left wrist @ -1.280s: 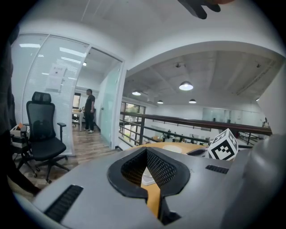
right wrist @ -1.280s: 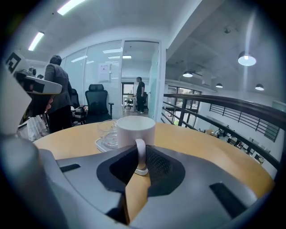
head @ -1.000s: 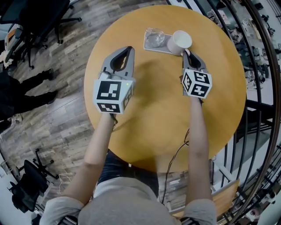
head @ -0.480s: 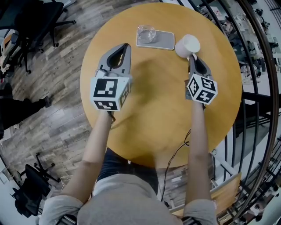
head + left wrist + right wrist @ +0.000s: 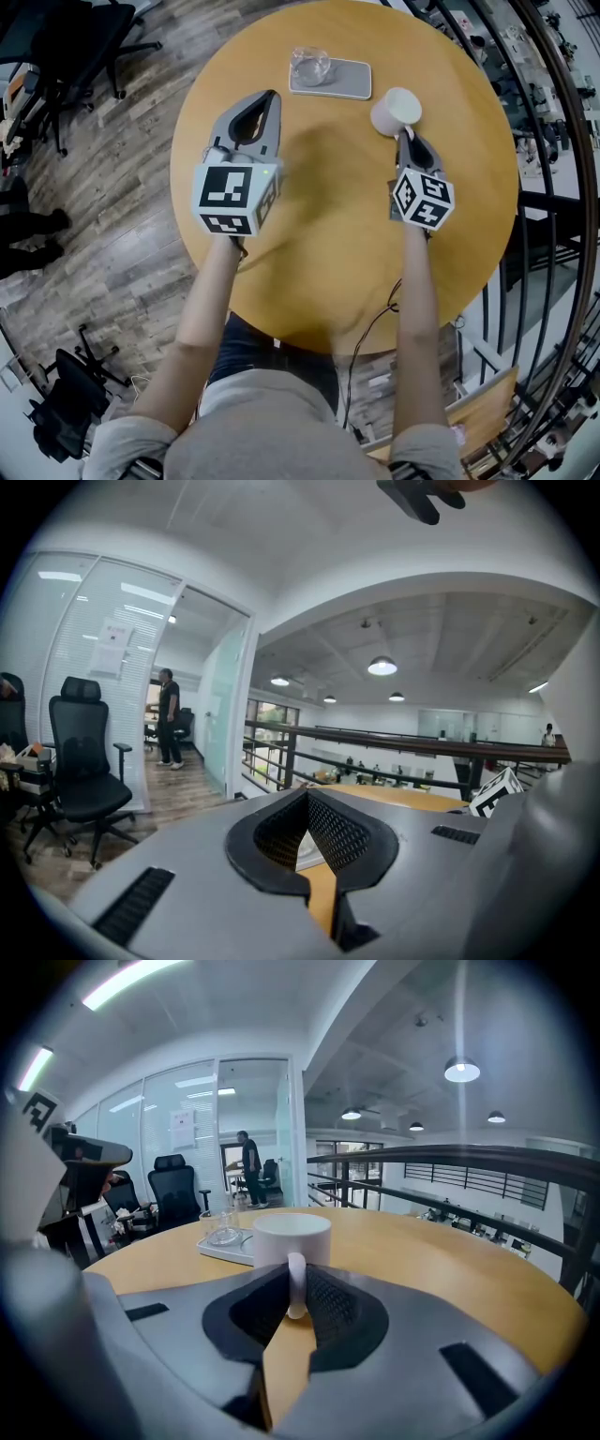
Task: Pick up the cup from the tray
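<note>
Head view, outstretched right gripper [image 5: 404, 137] clamping cup [image 5: 395, 110]

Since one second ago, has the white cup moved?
Yes. The white cup, in the right gripper, has left the tray and is to its right, nearer the person.

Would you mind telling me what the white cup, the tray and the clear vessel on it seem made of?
The cup looks like glazed ceramic: opaque white, thick-walled, softly glossy. The tray seems matte grey plastic or coated metal; I cannot tell which. The vessel is transparent, glass or clear plastic: the tray shows through it.
</note>
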Motion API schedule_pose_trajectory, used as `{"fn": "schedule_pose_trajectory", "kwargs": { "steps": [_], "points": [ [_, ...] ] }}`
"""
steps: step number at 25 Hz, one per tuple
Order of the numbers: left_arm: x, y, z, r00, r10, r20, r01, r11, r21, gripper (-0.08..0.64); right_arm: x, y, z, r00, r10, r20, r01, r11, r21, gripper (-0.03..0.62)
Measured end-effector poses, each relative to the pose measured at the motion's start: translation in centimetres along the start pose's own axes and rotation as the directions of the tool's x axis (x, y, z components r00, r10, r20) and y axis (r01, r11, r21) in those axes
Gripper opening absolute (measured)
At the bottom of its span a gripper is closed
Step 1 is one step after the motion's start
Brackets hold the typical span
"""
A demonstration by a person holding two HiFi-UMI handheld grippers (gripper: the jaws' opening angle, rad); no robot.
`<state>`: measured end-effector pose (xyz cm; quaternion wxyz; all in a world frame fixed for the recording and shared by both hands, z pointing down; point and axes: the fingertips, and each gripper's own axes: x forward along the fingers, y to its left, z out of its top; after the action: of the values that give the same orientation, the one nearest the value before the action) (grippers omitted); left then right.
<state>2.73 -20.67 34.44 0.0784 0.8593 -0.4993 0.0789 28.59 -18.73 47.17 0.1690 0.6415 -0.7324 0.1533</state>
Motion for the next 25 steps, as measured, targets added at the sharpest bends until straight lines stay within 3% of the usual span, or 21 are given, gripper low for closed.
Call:
{"fn": "schedule_pose_trajectory", "kwargs": {
  "steps": [8, 15, 20, 21, 22, 23, 25],
  "points": [
    [-0.6, 0.1, -0.3, 1.000, 0.006, -0.002, -0.006, 1.000, -0.007, 0.006, 0.2, 0.7, -0.9, 1.000, -0.025, 0.002, 0.025, 0.999, -0.040, 0.046],
    [-0.8, 0.4, -0.8, 1.000, 0.005, -0.004, -0.005, 1.000, -0.009, 0.006, 0.2, 1.1, -2.2, 0.999, -0.034, 0.010, 0.034, 0.999, -0.020, 0.046],
    [-1.0, 0.5, -0.8, 1.000, 0.008, -0.004, -0.009, 1.000, -0.014, 0.005, 0.5, 1.5, -2.8, 0.999, -0.040, -0.016, 0.039, 0.997, -0.064, 0.048],
    [-1.0, 0.4, -0.8, 1.000, 0.008, -0.003, -0.008, 1.000, -0.014, 0.006, 0.6, 1.5, -2.9, 0.999, -0.036, -0.020, 0.035, 0.998, -0.062, 0.064],
    [-1.0, 0.4, -0.9, 1.000, 0.008, -0.003, -0.008, 1.000, -0.014, 0.006, 0.8, 1.6, -2.9, 0.999, -0.030, -0.022, 0.029, 0.998, -0.052, 0.173],
    [-1.0, 0.3, -0.9, 1.000, 0.007, -0.003, -0.007, 1.000, -0.015, 0.006, 0.9, 1.7, -2.8, 0.999, -0.025, -0.020, 0.025, 0.999, -0.041, 0.209],
    [-1.0, 0.4, -1.0, 1.000, 0.007, -0.001, -0.007, 1.000, -0.018, 0.006, 0.9, 1.9, -2.5, 1.000, -0.026, -0.009, 0.026, 0.999, -0.033, 0.210]
  ]
}}
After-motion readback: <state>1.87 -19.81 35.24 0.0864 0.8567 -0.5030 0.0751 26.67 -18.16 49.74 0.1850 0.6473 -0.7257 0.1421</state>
